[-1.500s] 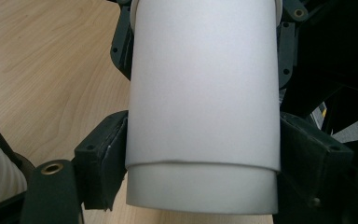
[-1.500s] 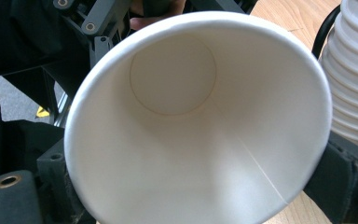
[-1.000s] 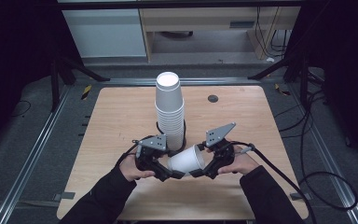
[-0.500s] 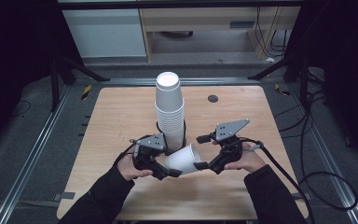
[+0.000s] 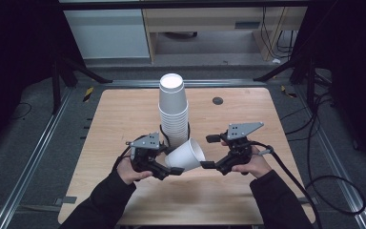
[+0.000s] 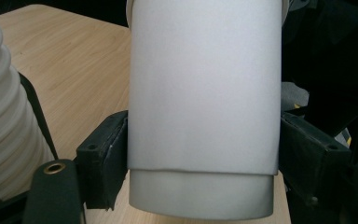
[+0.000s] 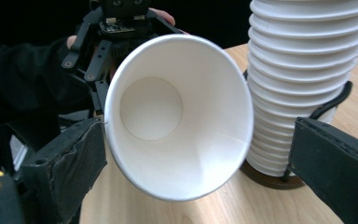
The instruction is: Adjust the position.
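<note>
A: Where's the loose paper cup [image 5: 186, 155] right now?

B: Lying on its side in the air above the counter [image 5: 124, 119], just in front of the tall stack of cups [image 5: 173, 112]. The left gripper [image 5: 167, 168] has its fingers [image 6: 103, 156] clamped on the cup's base end; in the left gripper view they press both sides of the wall.

A: And the right gripper [image 5: 208, 151]?

B: Its fingers [image 7: 72, 168] stand apart around the open mouth. One looks to be at the rim, the other is clear of it, so I judge it isn't gripping.

A: What could go wrong?

B: The wall is thin paper. Squeezing harder could crease or crush it. If the right fingers close on the rim off-centre, the mouth could buckle. And a careless swing could knock the stack in its black holder [image 7: 279, 179], since the cup hangs so near it.
</note>
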The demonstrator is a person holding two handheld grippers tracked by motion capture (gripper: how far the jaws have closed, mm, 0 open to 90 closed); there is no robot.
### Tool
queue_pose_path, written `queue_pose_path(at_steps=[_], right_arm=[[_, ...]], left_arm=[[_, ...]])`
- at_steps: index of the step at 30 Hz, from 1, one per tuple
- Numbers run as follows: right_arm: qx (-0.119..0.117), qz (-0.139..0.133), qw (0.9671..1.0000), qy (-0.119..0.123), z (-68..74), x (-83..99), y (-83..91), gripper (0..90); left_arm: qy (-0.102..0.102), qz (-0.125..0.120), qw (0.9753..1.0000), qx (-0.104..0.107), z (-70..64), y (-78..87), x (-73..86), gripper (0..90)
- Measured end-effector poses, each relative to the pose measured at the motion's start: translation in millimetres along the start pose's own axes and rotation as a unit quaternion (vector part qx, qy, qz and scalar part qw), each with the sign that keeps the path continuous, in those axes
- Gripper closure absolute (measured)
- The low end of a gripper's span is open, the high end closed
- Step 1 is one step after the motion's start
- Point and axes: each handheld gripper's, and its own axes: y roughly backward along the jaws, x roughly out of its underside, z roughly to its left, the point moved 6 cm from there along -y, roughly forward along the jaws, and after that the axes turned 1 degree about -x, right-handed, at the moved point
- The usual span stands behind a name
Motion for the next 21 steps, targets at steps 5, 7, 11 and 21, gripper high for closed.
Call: queue_pose_path(at_steps=[5,7,11,21], right_arm=[[-0.009,-0.006,0.9999,-0.012,2.4,0.6,-1.3,3.5],[-0.016,-0.003,0.9998,-0.014,4.1,2.0,-1.8,2.7],[-0.024,-0.005,0.9995,-0.019,6.0,2.9,-3.6,2.6],[-0.033,0.003,0.9992,-0.025,7.7,6.8,-10.2,3.5]], left_arm=[[-0.007,-0.009,0.9999,-0.001,-2.9,-1.5,-2.6,22.8],[-0.009,-0.013,0.9999,-0.001,-3.0,-1.4,-3.7,22.8],[-0.011,-0.019,0.9998,-0.001,-3.6,-2.1,-5.5,22.8],[-0.028,-0.022,0.9993,0.008,-11.7,-13.5,-12.9,22.8]])
